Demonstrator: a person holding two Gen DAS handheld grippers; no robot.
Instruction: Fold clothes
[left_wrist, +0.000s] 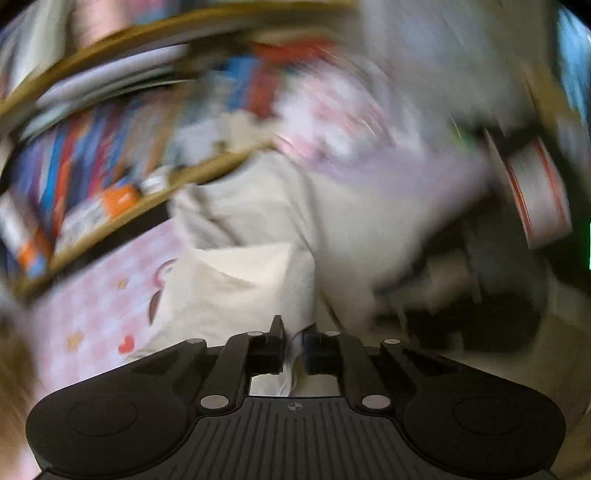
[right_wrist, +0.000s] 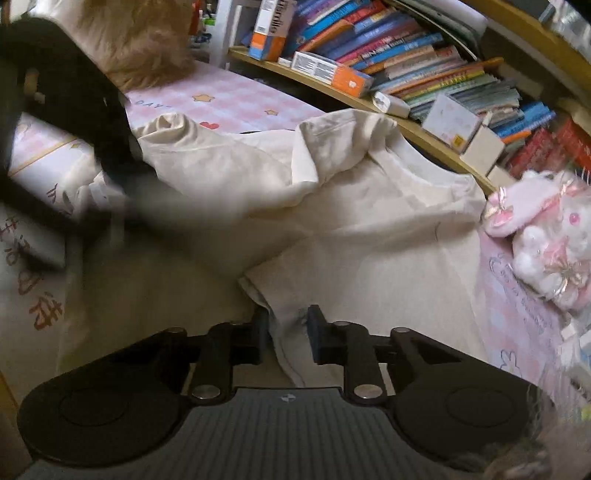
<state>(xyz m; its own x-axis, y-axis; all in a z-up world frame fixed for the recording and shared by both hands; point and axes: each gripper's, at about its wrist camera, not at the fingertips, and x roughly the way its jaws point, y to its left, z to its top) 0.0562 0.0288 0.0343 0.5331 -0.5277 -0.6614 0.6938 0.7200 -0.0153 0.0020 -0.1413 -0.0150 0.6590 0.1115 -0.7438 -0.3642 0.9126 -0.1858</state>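
Right wrist view shows the cream T-shirt (right_wrist: 369, 206) spread rumpled on the bed (right_wrist: 236, 99), one sleeve flopped over, no tidy fold yet. Right hand-held gripper (right_wrist: 286, 332) pinches its near hem; left hand-held gripper (left_wrist: 293, 347) clenches a lifted cream fold.

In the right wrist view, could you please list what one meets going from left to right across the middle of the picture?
Blurred black left claw → cream garment → pink-and-white plush toy.
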